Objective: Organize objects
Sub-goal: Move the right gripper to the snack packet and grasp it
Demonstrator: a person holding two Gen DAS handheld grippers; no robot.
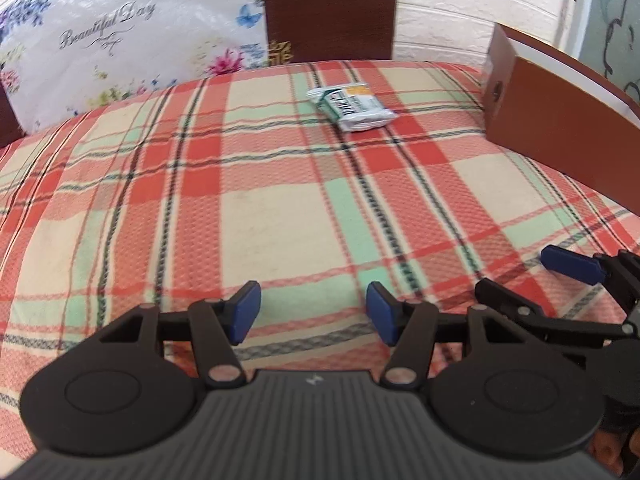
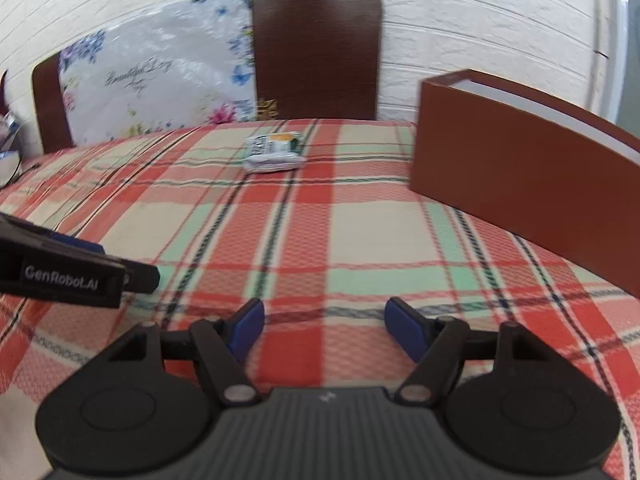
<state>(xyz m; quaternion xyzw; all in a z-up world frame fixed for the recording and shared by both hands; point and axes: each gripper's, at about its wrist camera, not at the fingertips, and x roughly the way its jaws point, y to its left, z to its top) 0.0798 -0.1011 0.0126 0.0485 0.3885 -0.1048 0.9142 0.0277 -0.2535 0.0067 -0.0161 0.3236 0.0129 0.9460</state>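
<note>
Hovering low over the red, cream and green plaid-clothed surface (image 1: 280, 208), the left hand-held gripper (image 1: 313, 312) and right hand-held gripper (image 2: 324, 330) are both released and empty. Farther off lies a small white-green foil snack packet (image 2: 274, 152), near an open brown cardboard box (image 2: 520, 176) at right.

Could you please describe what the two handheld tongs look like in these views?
Both tongs, left and right, match: black linkage arms with silver pivot pins, blue pads, round black discs and a ribbed grey body. White "GenRobot.AI" lettering marks the left one's side.
</note>
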